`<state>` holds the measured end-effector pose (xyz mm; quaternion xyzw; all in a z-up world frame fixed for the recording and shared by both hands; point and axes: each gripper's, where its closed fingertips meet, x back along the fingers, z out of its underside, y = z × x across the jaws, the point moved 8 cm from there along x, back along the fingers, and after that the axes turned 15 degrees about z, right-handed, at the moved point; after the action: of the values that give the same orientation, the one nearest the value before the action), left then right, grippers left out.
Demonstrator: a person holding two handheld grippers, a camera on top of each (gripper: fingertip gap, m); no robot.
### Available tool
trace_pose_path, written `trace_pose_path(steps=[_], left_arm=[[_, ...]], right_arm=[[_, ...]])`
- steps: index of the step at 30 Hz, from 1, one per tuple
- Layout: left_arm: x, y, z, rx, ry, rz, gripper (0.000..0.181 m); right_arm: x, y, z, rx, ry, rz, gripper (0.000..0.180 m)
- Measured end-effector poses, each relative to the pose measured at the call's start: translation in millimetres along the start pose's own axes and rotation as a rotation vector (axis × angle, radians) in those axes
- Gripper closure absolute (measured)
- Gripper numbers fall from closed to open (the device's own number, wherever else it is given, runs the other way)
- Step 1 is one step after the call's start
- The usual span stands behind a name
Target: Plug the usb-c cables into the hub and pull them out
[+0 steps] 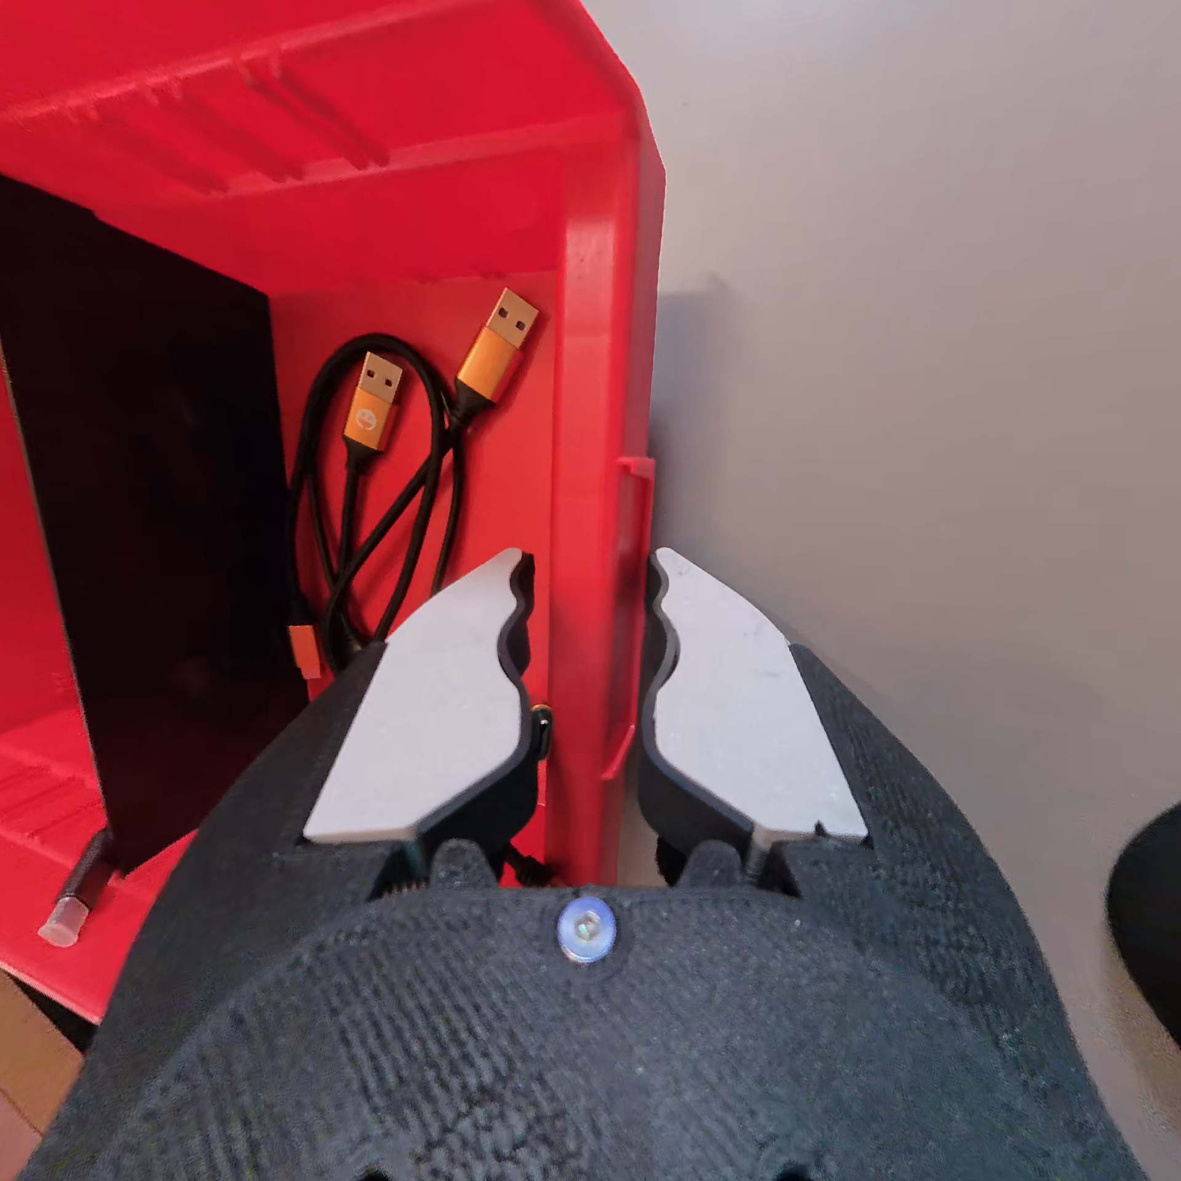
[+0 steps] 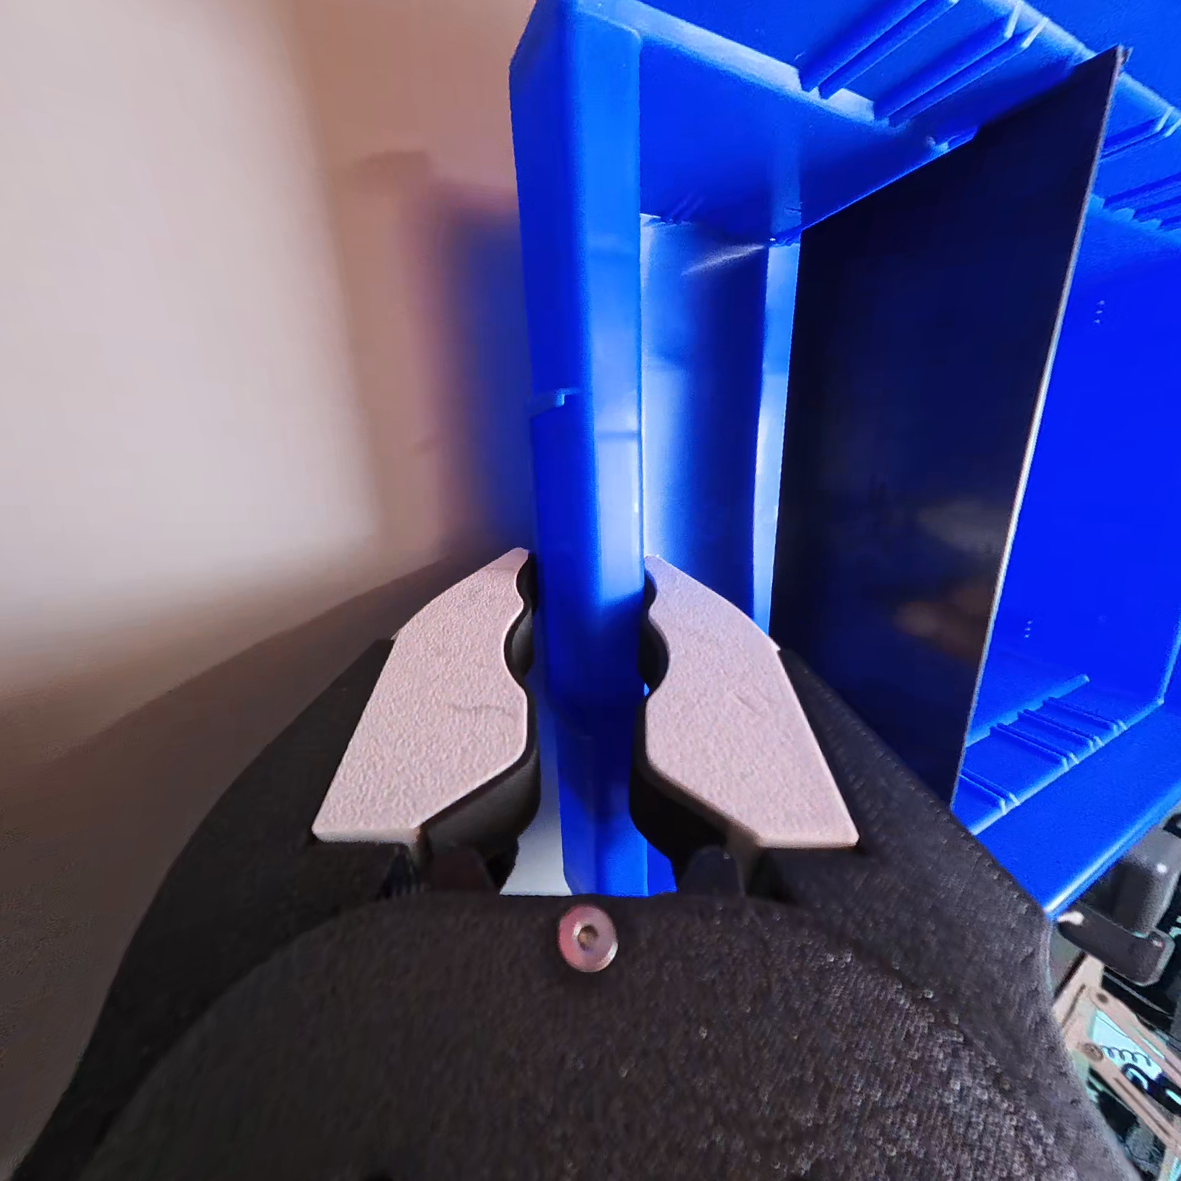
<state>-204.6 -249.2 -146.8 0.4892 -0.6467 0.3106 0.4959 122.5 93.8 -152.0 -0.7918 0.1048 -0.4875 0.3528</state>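
In the left wrist view, black braided cables (image 1: 383,505) with orange plugs lie in a red plastic bin (image 1: 601,396). Two larger plugs (image 1: 498,348) point toward the bin's far end, and a smaller orange plug (image 1: 305,648) lies nearer. My left gripper (image 1: 588,562) straddles the red bin's side wall, one finger inside and one outside, closed on it. In the right wrist view, my right gripper (image 2: 585,569) is shut on the side wall of a blue plastic bin (image 2: 588,319). No hub shows in either view.
A black divider panel (image 1: 147,511) stands in the red bin, with a small dark stick with a clear cap (image 1: 77,888) beside it. A dark divider panel (image 2: 926,447) stands in the blue bin. A pale wall (image 1: 926,319) lies behind both bins. Dark equipment (image 2: 1125,895) shows at the lower right. About 45 cm separates my left fingertips from my right.
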Motion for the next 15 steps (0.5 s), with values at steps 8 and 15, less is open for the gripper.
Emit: trace_pose_path(steps=[8, 15], left_arm=[[0, 19, 4, 0.014, -0.014, -0.019, 0.146], [52, 19, -3, 0.059, -0.254, -0.003, 0.14]], right_arm=[[32, -6, -17, -0.13, -0.164, 0.024, 0.142], [78, 6, -60, -0.552, -0.59, -0.008, 0.144]])
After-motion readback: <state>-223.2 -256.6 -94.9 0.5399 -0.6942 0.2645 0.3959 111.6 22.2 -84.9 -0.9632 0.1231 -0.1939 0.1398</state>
